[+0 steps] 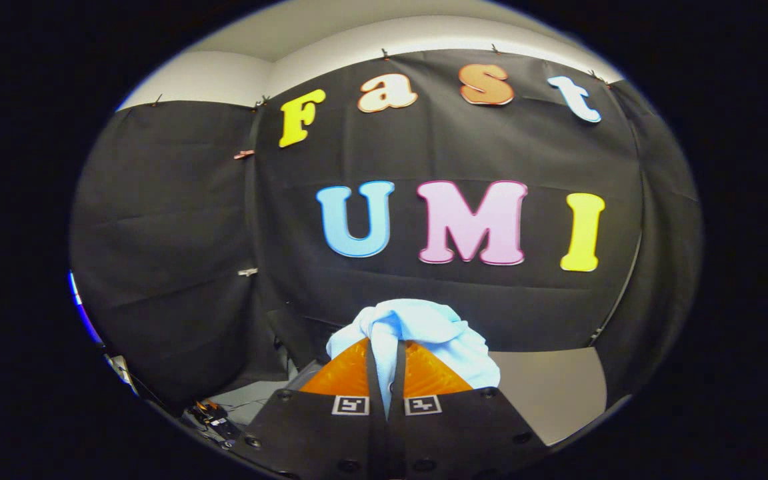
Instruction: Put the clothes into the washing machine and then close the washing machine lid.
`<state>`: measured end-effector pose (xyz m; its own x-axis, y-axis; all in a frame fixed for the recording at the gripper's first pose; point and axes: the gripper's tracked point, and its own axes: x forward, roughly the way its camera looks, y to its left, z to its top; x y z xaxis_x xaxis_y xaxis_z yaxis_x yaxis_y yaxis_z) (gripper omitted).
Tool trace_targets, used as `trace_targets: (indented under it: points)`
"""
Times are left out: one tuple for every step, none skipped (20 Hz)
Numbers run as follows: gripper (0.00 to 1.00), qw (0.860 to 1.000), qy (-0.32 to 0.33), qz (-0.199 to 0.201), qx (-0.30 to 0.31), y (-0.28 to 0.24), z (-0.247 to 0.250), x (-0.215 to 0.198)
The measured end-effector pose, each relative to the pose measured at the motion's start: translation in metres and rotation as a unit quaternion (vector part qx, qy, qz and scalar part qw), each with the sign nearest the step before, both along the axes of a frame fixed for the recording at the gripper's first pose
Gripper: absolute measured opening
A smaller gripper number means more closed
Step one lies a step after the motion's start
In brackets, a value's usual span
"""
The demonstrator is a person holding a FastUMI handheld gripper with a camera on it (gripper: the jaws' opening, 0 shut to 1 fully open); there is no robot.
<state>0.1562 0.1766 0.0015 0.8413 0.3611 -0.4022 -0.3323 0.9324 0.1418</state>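
Pinching a bunched pale blue-and-white cloth (417,333) between its two orange fingers (347,373), the gripper (386,363) holds its jaws drawn almost together, with only a thin strip of fabric showing in the gap and the rest of the bundle spilling over and past the fingertips. Beyond the cloth hangs the black booth wall (177,267), with a grey worktop (551,393) just beside the fingers on the right. Down on the left, near the gripper's black body, lies a small clutter of cables and dark gear (214,417), too small to make out.
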Motion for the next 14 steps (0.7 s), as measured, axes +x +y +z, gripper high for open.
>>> trace_targets:
  points:
    - [0.05,1.0,0.007,0.018,0.003,0.02,-0.007,-0.002]
    - [0.05,0.999,0.015,0.036,0.004,0.039,-0.013,-0.004]
    - [0.05,0.998,0.022,0.05,0.007,0.056,-0.019,-0.004]
    - [0.05,0.998,0.027,0.062,0.009,0.071,-0.025,-0.003]
    - [0.05,0.997,0.032,0.074,0.009,0.086,-0.03,-0.003]
    - [0.05,0.996,0.035,0.085,0.008,0.099,-0.036,-0.004]
    - [0.05,0.995,0.038,0.094,0.006,0.111,-0.042,-0.003]
    - [0.05,0.994,0.04,0.103,0.002,0.122,-0.049,-0.004]
    - [0.05,0.993,0.042,0.112,-0.003,0.133,-0.057,-0.004]
    - [0.05,0.992,0.044,0.121,-0.007,0.143,-0.064,-0.002]
    - [0.05,0.991,0.048,0.127,-0.009,0.151,-0.072,-0.001]
    - [0.05,0.989,0.055,0.134,-0.009,0.16,-0.081,0.001]
    - [0.05,0.988,0.062,0.141,-0.01,0.168,-0.09,0.004]
    - [0.05,0.987,0.068,0.146,-0.01,0.175,-0.098,0.006]
